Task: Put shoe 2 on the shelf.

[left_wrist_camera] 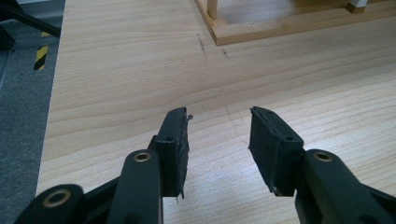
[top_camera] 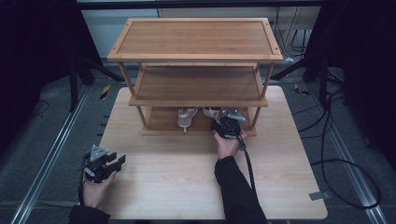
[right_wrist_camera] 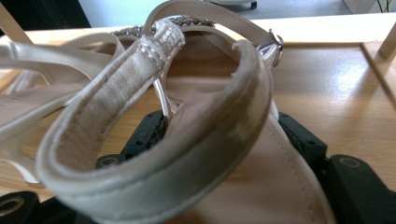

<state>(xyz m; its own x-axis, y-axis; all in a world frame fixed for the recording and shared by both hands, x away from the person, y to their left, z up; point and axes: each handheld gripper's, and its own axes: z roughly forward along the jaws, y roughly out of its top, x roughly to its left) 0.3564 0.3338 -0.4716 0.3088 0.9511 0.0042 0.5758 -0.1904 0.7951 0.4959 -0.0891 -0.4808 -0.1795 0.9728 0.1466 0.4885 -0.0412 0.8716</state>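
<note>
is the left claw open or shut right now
Open. In its own view the left claw has its jaws spread apart with bare table showing between them, holding nothing.

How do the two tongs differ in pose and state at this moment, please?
The left tongs stand open and hold nothing; the right tongs sit on either side of a pale strappy sandal, seemingly gripping it. The left tongs hover above the near left of the table, clear of the wooden rack; the right tongs reach into its bottom shelf. Both are black and hand-held.
</note>
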